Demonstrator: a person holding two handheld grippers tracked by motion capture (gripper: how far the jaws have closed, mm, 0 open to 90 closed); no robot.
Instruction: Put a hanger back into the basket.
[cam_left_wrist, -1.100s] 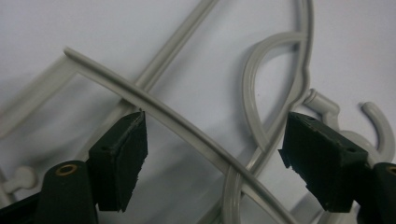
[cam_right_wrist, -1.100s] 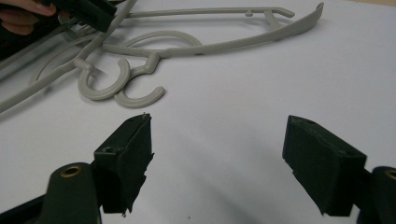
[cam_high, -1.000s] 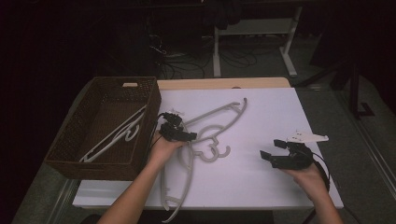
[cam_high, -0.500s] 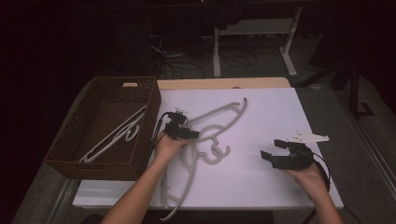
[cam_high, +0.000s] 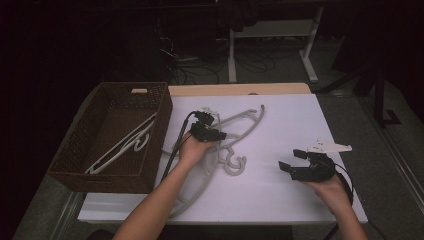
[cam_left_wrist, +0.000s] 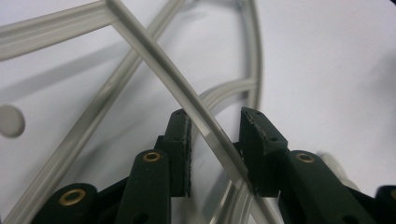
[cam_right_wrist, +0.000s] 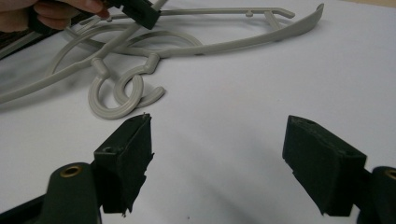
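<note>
Altogether, two grey hangers (cam_high: 235, 137) lay crossed on the white worktop (cam_high: 280, 200), hooks side by side, and more lay in the one wicker basket (cam_high: 75, 165) at its left edge. The left gripper (cam_left_wrist: 215, 135) had just been closing around one hanger's thin bar, pads not yet pressing both sides. The right gripper (cam_right_wrist: 219, 158) rested wide open, nothing between, with bare worktop around it.

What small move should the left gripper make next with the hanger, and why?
Probably finish closing. The left gripper has just been closing around a hanger bar, yet a gap remains beside one pad. Then lift toward the basket.
</note>
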